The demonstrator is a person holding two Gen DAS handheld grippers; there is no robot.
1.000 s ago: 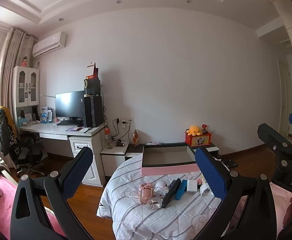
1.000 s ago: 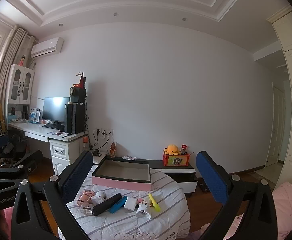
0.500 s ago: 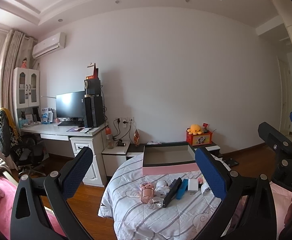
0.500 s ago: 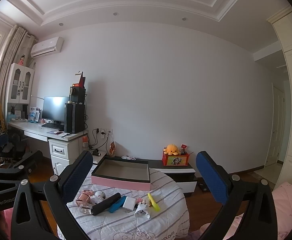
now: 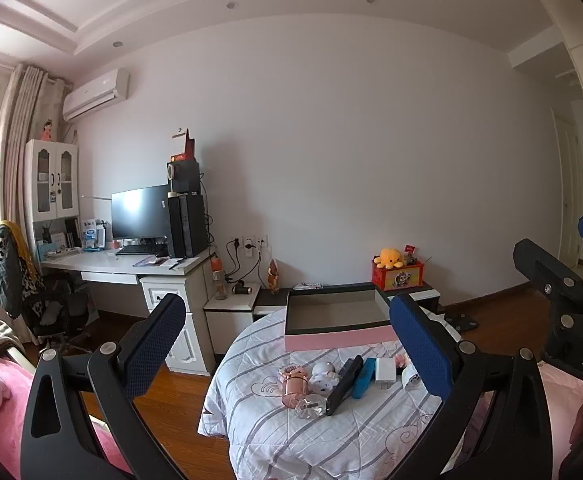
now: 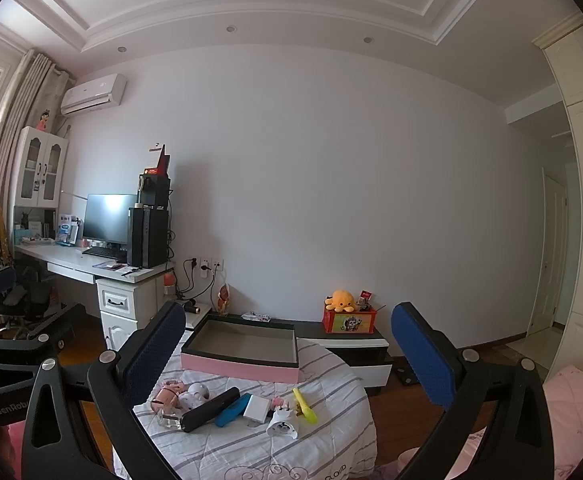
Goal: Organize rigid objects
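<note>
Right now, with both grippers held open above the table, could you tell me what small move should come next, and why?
Probably lower the right gripper toward the black bar at the front of the loose cluster. Both grippers, the left gripper included, are open and empty, and the pink box behind the cluster holds nothing yet.

quilted cloth table cover [image 6: 331, 432] | glossy wood floor [image 5: 171, 400] | matt wall [image 6: 331, 180]
</note>
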